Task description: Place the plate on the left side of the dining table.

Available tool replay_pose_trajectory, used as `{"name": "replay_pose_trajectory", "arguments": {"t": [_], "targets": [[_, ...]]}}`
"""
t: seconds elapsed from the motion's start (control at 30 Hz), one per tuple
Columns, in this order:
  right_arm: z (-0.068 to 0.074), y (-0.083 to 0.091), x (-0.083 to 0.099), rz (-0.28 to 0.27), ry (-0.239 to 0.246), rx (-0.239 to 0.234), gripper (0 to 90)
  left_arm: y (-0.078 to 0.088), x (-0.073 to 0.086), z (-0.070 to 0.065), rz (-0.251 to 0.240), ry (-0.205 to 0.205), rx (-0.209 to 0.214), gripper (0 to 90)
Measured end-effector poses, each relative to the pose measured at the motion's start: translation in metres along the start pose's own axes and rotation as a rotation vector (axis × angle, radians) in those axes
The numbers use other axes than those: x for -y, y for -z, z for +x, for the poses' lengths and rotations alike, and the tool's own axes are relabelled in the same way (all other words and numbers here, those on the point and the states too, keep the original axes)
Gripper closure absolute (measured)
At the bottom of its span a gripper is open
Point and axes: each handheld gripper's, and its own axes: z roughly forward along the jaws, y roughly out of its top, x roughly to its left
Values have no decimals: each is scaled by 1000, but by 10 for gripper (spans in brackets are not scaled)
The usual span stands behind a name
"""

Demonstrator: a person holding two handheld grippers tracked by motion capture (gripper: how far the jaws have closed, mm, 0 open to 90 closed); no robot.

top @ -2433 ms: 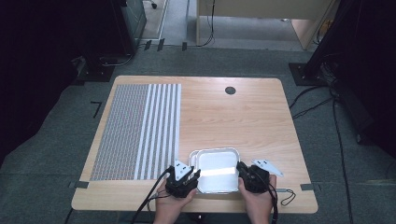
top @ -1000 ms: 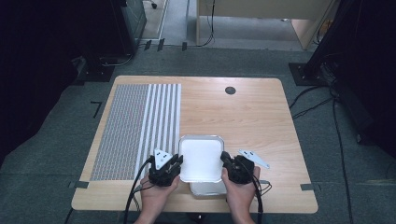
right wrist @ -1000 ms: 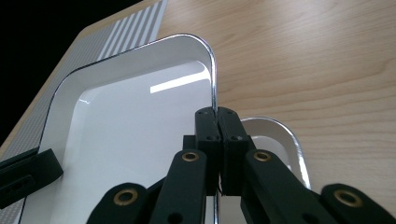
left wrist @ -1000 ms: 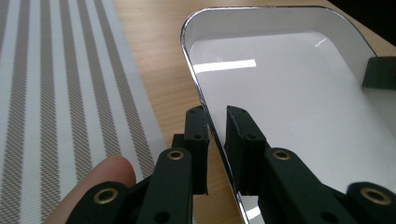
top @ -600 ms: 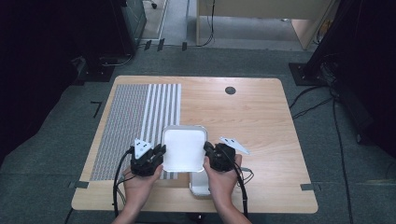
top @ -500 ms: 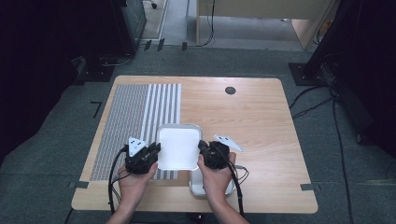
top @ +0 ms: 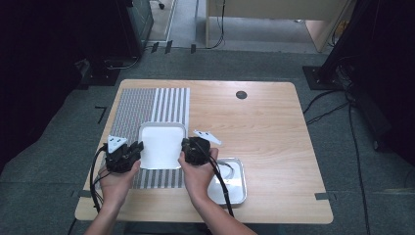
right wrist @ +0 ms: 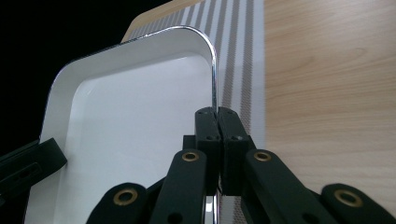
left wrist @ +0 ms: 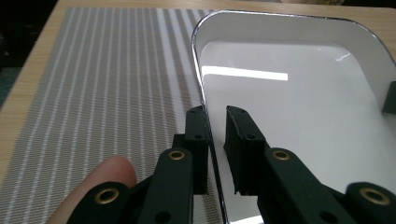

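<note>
A white rectangular tray is held a little above the striped placemat, gripped from both sides. My left gripper is shut on its left rim, and in the left gripper view the thin rim runs between the jaws of the left gripper with the tray's white inside to the right. My right gripper is shut on the opposite rim. In the right gripper view the right gripper pinches the chrome edge of the tray.
A shiny metal tray lies on the wooden table near the front edge, under the right forearm. A small dark round hole sits at the table's far side. Cables trail from both grippers toward the person.
Both hands have carried the white tray leftward, off the metal tray and over the striped placemat. The metal tray stays behind on the table.
</note>
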Motion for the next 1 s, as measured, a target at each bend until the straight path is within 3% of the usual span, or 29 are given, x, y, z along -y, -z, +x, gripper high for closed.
{"name": "replay_pose_trajectory", "arguments": {"t": [0.03, 0.07, 0.13, 0.37, 0.57, 0.77, 1.0], "targets": [[10, -11, 0, 3, 11, 3, 896, -2, -2, 11, 4, 7, -21, 797], [10, -11, 0, 3, 11, 3, 896, -2, -2, 11, 4, 7, -21, 797], [20, -23, 0, 12, 9, 1, 896, -6, -5, 26, 10, 17, -42, 797], [37, -57, -3, 25, 12, -8, 897, -19, -11, 49, 32, 18, -82, 801], [44, -79, -7, 30, 44, 8, 896, -38, -14, 61, 68, 1, -116, 801], [44, -96, -10, 52, 22, 28, 896, -57, -15, 70, 81, 37, -126, 807], [38, -120, -11, 76, -21, 45, 896, -75, -21, 74, 104, 26, -149, 818]]}}
